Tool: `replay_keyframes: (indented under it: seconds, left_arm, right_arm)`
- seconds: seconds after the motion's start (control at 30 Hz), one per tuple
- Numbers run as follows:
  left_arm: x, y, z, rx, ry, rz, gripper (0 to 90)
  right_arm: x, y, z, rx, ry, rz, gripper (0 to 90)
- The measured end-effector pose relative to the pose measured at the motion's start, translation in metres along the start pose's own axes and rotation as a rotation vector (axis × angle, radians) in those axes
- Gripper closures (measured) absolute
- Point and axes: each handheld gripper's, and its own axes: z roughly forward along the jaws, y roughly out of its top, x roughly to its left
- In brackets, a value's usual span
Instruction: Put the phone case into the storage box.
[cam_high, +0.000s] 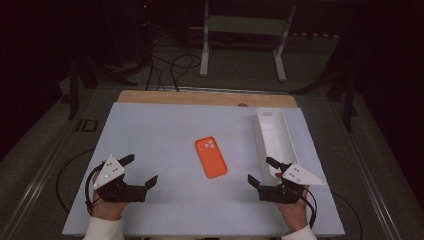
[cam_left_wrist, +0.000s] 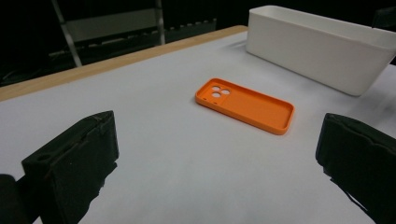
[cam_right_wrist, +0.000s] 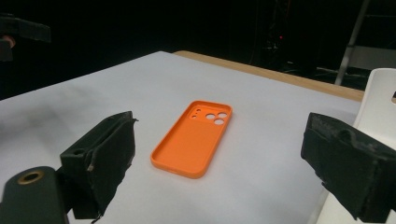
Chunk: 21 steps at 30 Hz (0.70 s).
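An orange phone case lies flat in the middle of the white table top, hollow side up, camera holes at its far end. Both gripper views face it: the case sits ahead of the left jaws, and the case sits between and beyond the right jaws. My left gripper rests open at the near left, well apart from the case. At the near right my right gripper is open too, beside the near end of a long white bin. Neither holds anything.
The white bin runs front to back along the table's right side and looks empty. A wooden strip edges the far side of the table. Beyond it are dark floor, cables and a white frame stand.
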Motion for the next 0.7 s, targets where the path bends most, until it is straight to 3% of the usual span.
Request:
replay_keyframes:
  seconds: [0.7]
  left_arm:
    - [-0.007, 0.018, 0.042, 0.081, -0.039, 0.019, 0.0]
  right_arm:
    - [-0.001, -0.001, -0.001, 0.003, -0.013, 0.004, 9.9]
